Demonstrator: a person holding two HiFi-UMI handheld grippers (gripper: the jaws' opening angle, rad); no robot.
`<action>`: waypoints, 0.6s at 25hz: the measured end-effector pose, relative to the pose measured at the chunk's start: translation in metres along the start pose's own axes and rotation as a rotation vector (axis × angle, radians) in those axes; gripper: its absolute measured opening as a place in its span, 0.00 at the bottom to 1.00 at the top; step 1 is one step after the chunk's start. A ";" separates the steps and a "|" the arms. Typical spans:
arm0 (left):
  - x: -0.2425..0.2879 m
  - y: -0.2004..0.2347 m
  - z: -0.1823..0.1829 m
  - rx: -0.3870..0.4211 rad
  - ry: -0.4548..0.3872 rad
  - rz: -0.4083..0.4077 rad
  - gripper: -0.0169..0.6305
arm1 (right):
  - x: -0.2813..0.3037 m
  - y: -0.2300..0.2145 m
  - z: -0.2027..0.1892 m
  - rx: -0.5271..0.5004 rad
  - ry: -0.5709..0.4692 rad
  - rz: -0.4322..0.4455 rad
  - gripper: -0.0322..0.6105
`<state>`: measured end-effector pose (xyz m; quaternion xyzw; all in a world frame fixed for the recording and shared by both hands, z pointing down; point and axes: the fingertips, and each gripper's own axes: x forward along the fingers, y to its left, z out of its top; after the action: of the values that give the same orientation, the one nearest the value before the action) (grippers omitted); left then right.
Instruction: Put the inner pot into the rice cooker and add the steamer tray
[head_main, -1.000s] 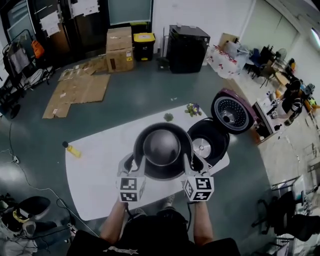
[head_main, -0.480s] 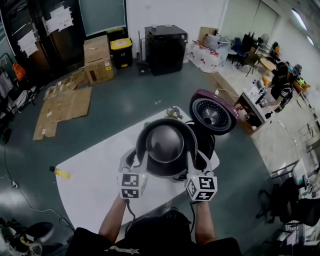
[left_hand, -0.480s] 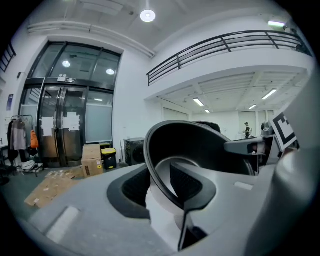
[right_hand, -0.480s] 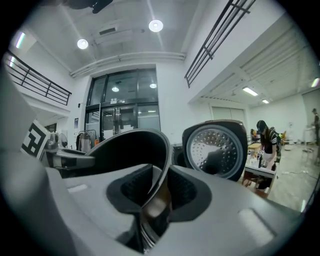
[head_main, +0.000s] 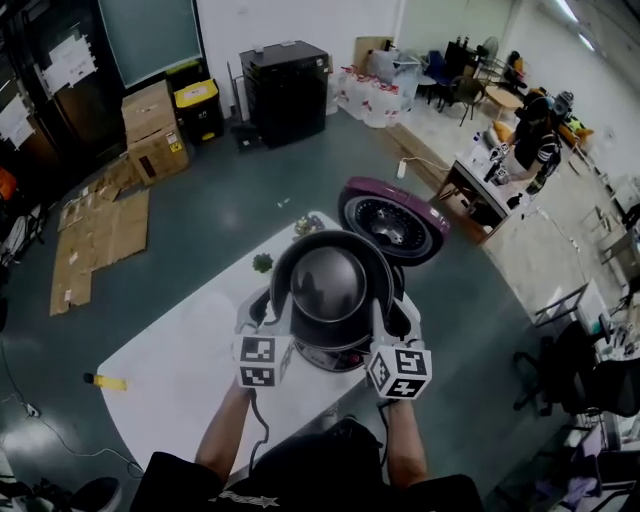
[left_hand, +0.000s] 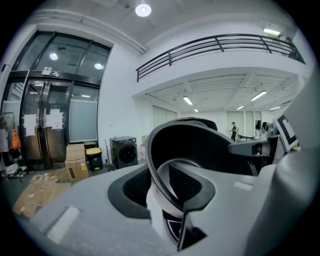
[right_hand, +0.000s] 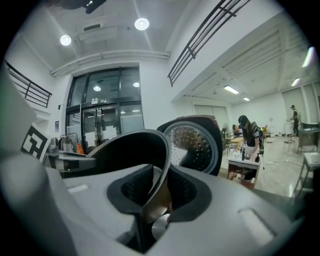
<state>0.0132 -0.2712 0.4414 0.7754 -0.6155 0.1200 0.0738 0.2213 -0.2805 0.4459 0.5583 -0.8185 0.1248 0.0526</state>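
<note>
The dark inner pot (head_main: 328, 285) hangs between my two grippers, directly above the rice cooker body (head_main: 345, 357), which it mostly hides. The cooker's purple lid (head_main: 390, 215) stands open behind it. My left gripper (head_main: 272, 318) is shut on the pot's left rim (left_hand: 162, 150), and its jaws are closing tighter. My right gripper (head_main: 385, 322) is shut on the right rim (right_hand: 162, 150), also closing tighter. In the right gripper view the lid's perforated inner plate (right_hand: 195, 145) shows just past the pot. I see no steamer tray.
The cooker sits at the right end of a white table (head_main: 190, 370). Two small green plants (head_main: 262, 262) stand near the table's far edge and a yellow object (head_main: 103, 381) lies at its left. Beyond are cardboard boxes (head_main: 150, 135), a black cabinet (head_main: 285, 85) and a person at a desk (head_main: 530, 145).
Both grippers carried the pot to the right, from beside the open cooker to directly over it. The cooker's empty cavity, visible before, is now covered by the pot.
</note>
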 end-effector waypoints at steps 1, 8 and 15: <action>0.007 -0.002 0.000 0.004 0.007 -0.011 0.22 | 0.002 -0.005 -0.001 0.007 0.005 -0.010 0.19; 0.049 -0.018 -0.015 0.035 0.079 -0.095 0.22 | 0.008 -0.034 -0.022 0.056 0.062 -0.098 0.20; 0.085 -0.037 -0.044 0.052 0.178 -0.198 0.22 | 0.011 -0.057 -0.052 0.110 0.144 -0.171 0.21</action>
<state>0.0628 -0.3305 0.5079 0.8202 -0.5238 0.1965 0.1195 0.2673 -0.2961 0.5071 0.6178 -0.7538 0.2045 0.0912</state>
